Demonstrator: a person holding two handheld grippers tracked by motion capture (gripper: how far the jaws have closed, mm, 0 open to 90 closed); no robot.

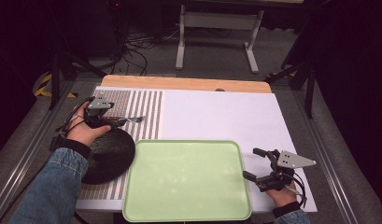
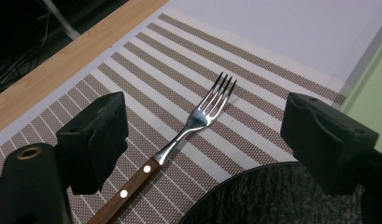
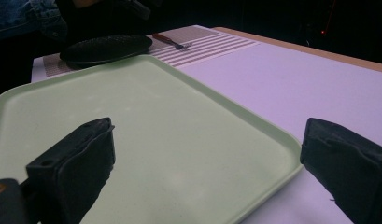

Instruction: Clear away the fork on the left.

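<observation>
Left claw (image 2: 200, 140) astride wood-handled fork (image 2: 179, 140)

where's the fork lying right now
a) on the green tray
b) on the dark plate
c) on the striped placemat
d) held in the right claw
c: the fork lies flat on the striped placemat between the open jaws of the left claw, beside the dark plate, not on the green tray.

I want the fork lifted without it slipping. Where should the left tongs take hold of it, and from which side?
Grip the fork by its wooden handle, probably coming straight down from above with the jaws across its width. It lies flat on the striped placemat, and the handle is straighter and thicker than the thin metal neck. The left tongs already straddle it, open.
</observation>
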